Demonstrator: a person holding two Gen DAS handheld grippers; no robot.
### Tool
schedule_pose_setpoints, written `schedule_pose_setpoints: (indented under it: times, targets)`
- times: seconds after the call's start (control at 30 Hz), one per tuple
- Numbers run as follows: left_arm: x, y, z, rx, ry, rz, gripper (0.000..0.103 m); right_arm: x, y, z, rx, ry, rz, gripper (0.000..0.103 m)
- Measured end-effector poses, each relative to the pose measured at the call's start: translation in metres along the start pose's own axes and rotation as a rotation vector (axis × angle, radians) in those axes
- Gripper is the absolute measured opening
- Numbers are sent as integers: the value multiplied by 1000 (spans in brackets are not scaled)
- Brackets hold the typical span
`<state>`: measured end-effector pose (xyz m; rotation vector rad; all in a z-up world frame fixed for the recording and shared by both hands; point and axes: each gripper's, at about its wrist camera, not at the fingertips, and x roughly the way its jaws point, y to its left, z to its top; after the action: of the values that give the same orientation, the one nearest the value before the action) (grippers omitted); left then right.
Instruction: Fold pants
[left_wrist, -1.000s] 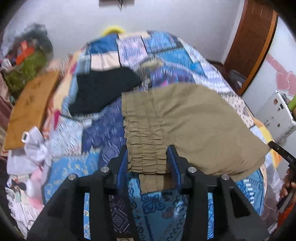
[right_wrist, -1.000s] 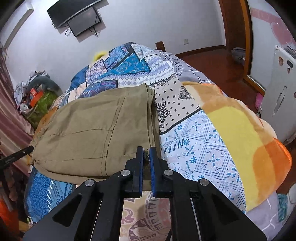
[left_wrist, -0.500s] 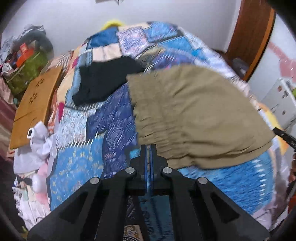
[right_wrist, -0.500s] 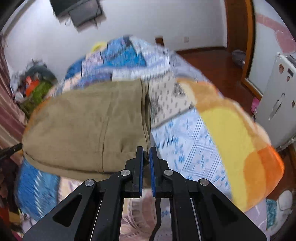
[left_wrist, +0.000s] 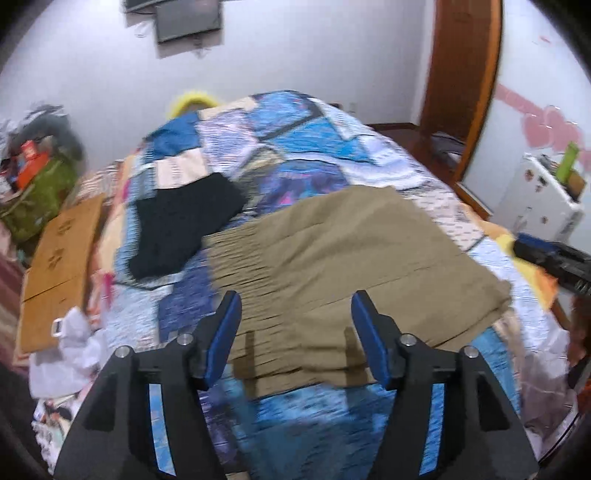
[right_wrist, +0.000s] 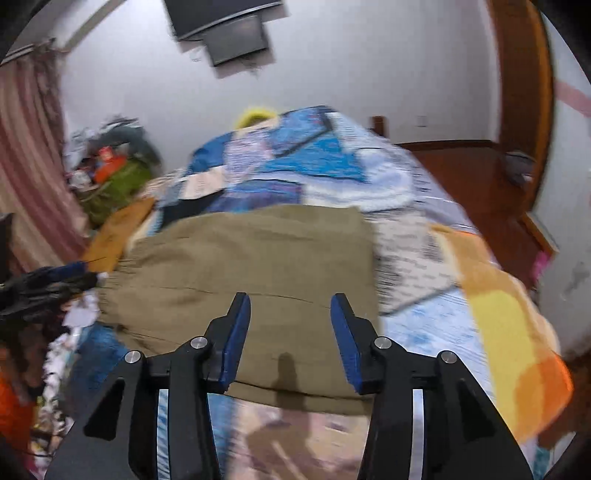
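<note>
Pants are laid folded on the quilted bed; left tool and right tool are being opened, nothing gripped.

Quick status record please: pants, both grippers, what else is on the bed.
pants: khaki pants lying folded on the patchwork bedspread, elastic waistband toward the left in the left wrist view
left gripper: jaws opening, above the pants' near edge, nothing pinched
right gripper: jaws opening, above the pants' near edge, nothing pinched
other item on bed: black garment, beside the waistband
image quality: both views motion-blurred
</note>
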<state>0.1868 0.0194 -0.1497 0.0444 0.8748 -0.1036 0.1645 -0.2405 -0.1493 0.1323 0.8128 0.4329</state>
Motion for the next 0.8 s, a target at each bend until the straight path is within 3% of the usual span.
schedule_pose_setpoints:
  times: [0.2, 0.3, 0.37, 0.6, 0.8]
  targets:
    - [32, -38, 8, 85, 42, -35, 70, 44, 40, -6, -74, 93, 73, 42]
    - [55, -47, -1, 116, 92, 1, 70, 63, 50, -15, -100, 152, 66, 42]
    - [63, -48, -10, 137, 100, 40, 78, 70, 50, -22, -117, 176, 53, 41]
    - [49, -42, -27, 200, 52, 80, 81, 52, 16, -27, -66, 155, 3, 42]
    - [42, -23, -34, 146, 57, 91, 88, 34, -21, -40, 37, 153, -40, 45]
